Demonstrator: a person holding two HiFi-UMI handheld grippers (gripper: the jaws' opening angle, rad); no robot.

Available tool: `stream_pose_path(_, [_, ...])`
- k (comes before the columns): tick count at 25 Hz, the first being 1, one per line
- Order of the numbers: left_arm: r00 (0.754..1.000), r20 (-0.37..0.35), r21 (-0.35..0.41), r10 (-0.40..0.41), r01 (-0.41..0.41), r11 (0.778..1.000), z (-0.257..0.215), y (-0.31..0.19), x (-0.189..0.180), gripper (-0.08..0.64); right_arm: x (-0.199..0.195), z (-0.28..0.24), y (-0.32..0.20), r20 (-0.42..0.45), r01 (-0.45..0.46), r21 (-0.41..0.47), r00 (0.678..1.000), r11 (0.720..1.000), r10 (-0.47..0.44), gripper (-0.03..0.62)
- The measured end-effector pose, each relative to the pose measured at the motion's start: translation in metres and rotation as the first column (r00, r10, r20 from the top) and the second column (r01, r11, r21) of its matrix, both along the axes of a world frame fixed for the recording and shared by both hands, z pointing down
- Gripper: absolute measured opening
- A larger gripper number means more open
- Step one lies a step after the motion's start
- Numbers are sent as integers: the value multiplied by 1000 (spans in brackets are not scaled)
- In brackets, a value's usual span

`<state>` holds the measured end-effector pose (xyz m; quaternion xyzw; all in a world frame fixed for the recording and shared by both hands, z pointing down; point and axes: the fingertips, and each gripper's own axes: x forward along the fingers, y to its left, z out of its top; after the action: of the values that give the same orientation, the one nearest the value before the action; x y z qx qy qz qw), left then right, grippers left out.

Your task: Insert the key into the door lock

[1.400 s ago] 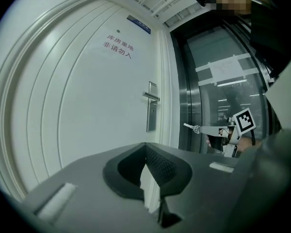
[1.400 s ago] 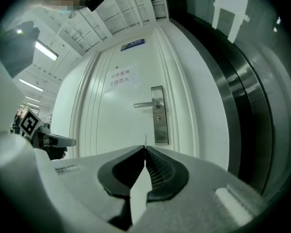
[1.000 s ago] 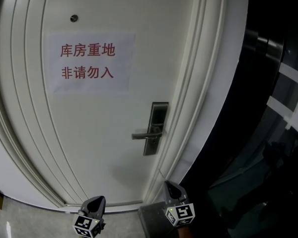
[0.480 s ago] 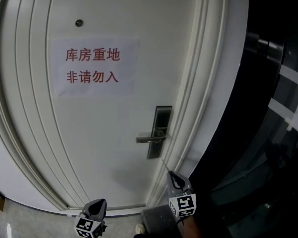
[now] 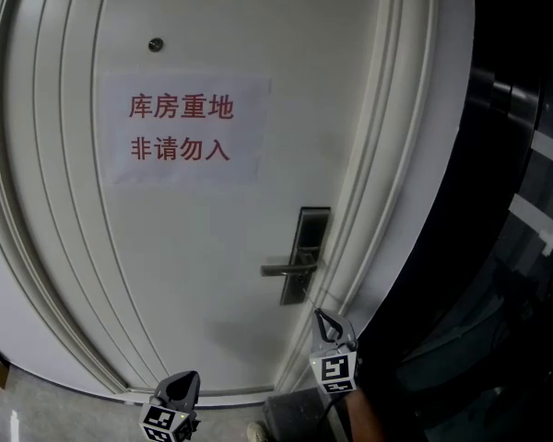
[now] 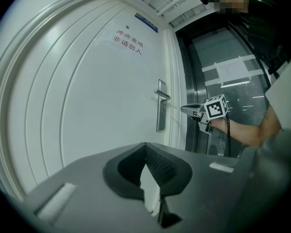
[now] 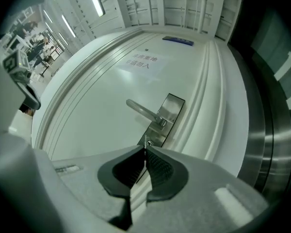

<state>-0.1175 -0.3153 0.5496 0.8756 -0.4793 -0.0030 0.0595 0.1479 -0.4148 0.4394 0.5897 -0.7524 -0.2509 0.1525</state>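
R gripper [image 5: 322,317] w/ key [image 7: 145,151] nearer lock [image 5: 306,252]

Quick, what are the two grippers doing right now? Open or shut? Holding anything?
Left gripper: shut, nothing between its jaws.
Right gripper: shut on the key.

White paper notice [image 5: 186,129] in red characters up there, small peephole [image 5: 154,44] just above it; dark glass panel [image 5: 525,274] with pale tape strips [image 5: 546,151] off right.
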Motion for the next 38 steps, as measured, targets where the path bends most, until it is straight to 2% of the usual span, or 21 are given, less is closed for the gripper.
stream_pose_path(9, [1000,-7,-9,-4,4,1000,0,-22,1,3,5,2,-28,-153,-59,18,986,998,61,11])
stream_pose_path(23, [999,-27,-40,-21,20,999,12,-33,2,3,6,13,-50,-262,-80,19,962,997,82,11])
stream_pose_path(38, [999,-30,-56,-16,15,998,19,-34,2,3,3,10,-48,-277,-83,19,957,996,85,11])
